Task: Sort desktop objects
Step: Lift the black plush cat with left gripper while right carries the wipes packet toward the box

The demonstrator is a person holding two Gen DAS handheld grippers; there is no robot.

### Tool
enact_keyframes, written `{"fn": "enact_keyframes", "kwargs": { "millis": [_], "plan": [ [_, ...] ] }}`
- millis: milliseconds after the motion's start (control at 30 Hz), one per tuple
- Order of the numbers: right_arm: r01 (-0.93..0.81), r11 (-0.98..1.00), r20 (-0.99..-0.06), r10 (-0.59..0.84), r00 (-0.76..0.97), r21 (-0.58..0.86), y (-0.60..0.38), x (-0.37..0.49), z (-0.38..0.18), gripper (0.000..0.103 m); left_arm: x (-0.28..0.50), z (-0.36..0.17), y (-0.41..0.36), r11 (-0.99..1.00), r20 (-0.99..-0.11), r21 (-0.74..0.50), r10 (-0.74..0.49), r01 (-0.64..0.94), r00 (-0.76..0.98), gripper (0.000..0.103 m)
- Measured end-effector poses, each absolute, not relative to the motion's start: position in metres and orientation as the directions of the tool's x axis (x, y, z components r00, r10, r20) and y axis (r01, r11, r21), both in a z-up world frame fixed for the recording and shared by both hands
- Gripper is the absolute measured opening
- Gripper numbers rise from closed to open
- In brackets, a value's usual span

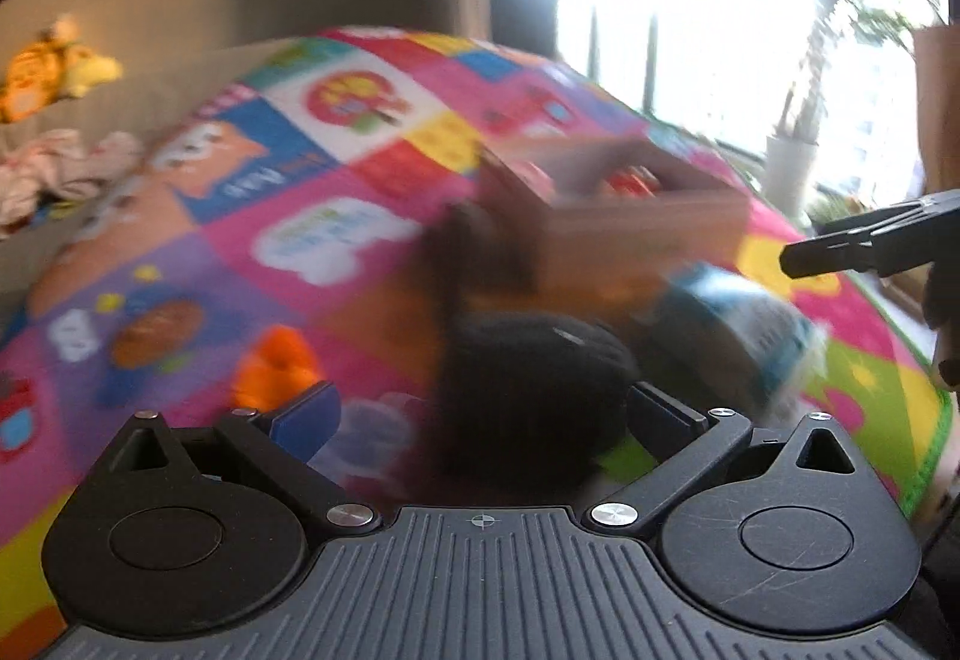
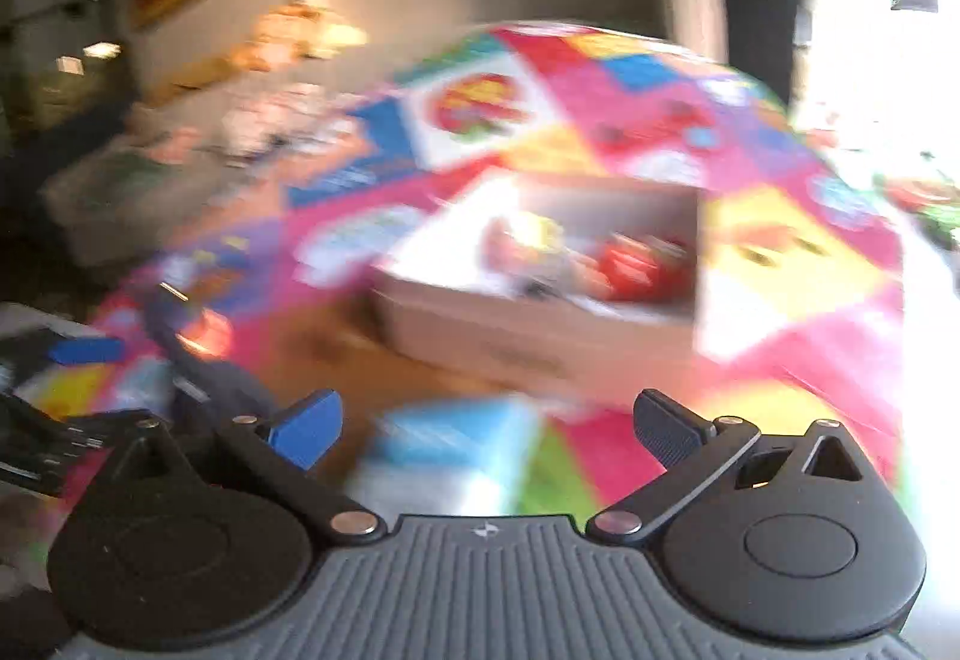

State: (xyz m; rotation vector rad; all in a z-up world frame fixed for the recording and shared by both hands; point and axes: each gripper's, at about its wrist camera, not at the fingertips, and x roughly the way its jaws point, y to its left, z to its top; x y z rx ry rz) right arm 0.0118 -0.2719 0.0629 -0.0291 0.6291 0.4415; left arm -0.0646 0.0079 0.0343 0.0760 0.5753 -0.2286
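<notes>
In the left wrist view, the left gripper point(image 1: 480, 414) had its fingers spread wide, with a dark rounded object point(image 1: 528, 378) sitting between them, close in. Motion blur made it impossible to say what the object was or whether the pads touched it; the fingers looked apart, not clamped. Just beyond it stood an open cardboard box point(image 1: 636, 222) on the bright patchwork play mat point(image 1: 336, 192), with a red item inside. A blue-and-white pack point(image 1: 744, 336) lay near the box, to the right, and a small orange toy point(image 1: 276, 366) lay on the mat to the left. The right gripper point(image 1: 804, 255) reached in from the far right edge.

In the right wrist view, the right gripper point(image 2: 486, 429) also had its fingers well apart and held nothing. The blue-and-white pack point(image 2: 444, 456) lay blurred just ahead of them, and the cardboard box point(image 2: 540, 324) stood farther off, red and yellow items showing inside.

Judging from this, the step in hand was gathering loose items into the box. The next move likely called for steadying each gripper, closing on the nearest item, then lifting it over the box wall.
</notes>
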Motion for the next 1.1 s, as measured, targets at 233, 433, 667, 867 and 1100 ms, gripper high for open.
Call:
{"fn": "enact_keyframes", "kwargs": {
  "millis": [233, 433, 667, 867, 1100],
  "plan": [
    [-0.202, 0.944, -0.66, 0.326, 0.677, 0.259, -0.319, -0.001, 0.007, 0.103, -0.042, 0.018, -0.021, 0.969, -0.59, 0.028, -0.181, 0.244, 0.787, 0.103],
    [-0.149, 0.938, -0.63, 0.321, 0.707, 0.312, -0.32, -0.001, 0.003, 0.103, -0.037, 0.018, -0.022, 0.978, -0.591, 0.011, -0.161, 0.208, 0.79, 0.103],
    [-0.243, 0.949, -0.652, 0.314, 0.69, 0.2, -0.313, -0.005, 0.007, 0.103, -0.029, 0.019, -0.017, 0.986, -0.577, 0.003, -0.134, 0.166, 0.805, 0.101],
    [-0.383, 0.904, -0.559, 0.421, 0.714, 0.191, -0.288, -0.012, 0.038, 0.103, -0.034, 0.02, -0.021, 0.982, -0.568, 0.027, -0.138, 0.186, 0.811, 0.092],
    [-0.505, 0.863, -0.608, 0.42, 0.674, 0.036, -0.225, 0.003, 0.031, 0.091, -0.045, 0.02, -0.015, 0.98, -0.574, 0.009, -0.157, 0.198, 0.804, 0.092]
  ]
}}
